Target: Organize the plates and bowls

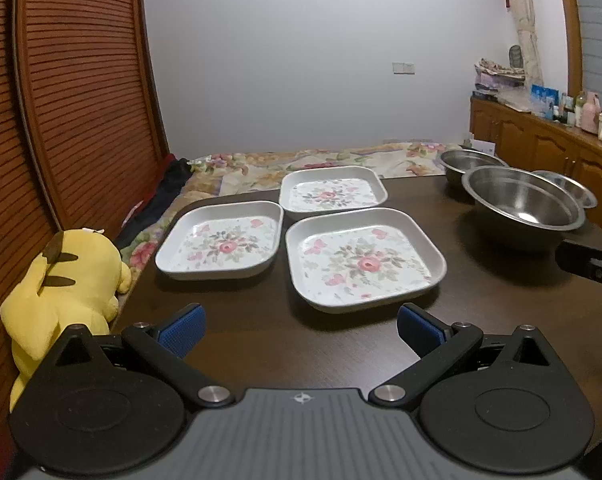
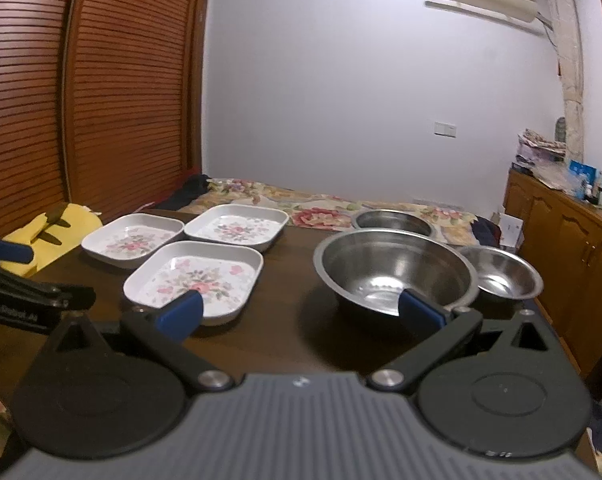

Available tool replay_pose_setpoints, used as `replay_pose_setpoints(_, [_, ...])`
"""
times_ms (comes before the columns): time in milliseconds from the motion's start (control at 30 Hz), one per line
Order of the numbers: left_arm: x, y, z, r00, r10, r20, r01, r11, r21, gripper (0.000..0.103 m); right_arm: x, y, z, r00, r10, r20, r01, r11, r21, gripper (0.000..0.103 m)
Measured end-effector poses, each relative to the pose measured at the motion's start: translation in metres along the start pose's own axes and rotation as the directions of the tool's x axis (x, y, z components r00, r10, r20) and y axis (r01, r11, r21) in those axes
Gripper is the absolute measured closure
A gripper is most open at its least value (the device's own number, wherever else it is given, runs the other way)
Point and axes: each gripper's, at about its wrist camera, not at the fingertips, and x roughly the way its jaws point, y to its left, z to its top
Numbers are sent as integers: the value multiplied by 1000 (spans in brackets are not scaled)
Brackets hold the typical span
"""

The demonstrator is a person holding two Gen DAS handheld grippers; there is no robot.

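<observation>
Both claws spread wide, holding nothing – left gripper point(image 1: 301, 330) faces the three white square floral plates point(image 1: 365, 258) clustered on the dark wooden table point(image 1: 261, 340), right gripper point(image 2: 301, 314) faces the steel bowls point(image 2: 393, 268) – grab rims squarely, stack like-on-like

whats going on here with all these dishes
A person holds a gripper in each hand over a dark table, and nothing is picked up. The left gripper and right gripper are both open and empty. Three floral plates lie side by side, unstacked, and three steel bowls sit separately to their right.
</observation>
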Motion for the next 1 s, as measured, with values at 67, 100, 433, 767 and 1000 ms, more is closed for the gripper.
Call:
replay_pose_setpoints(67, [5, 3, 3, 1000, 0, 1, 0, 1000, 8, 0, 5, 4, 2, 1000, 12, -1, -12, 1000, -6, 0])
replay_pose_setpoints(100, [7, 4, 5, 1000, -2, 0, 2, 1000, 11, 0, 7, 6, 3, 1000, 19, -3, -19, 1000, -8, 0])
replay_pose_setpoints(433, [20, 12, 13, 999, -52, -8, 52, 998, 31, 0, 38, 21, 9, 996, 76, -41, -77, 997, -12, 0])
replay_pose_setpoints(767, [35, 23, 12, 998, -37, -58, 38, 999, 20, 0, 61, 27, 9, 984, 152, -89, -150, 988, 25, 0])
replay_pose_setpoints(1000, [47, 30, 12, 997, -46, -68, 46, 999, 2, 0, 82, 36, 8, 979, 162, -121, -160, 987, 22, 0])
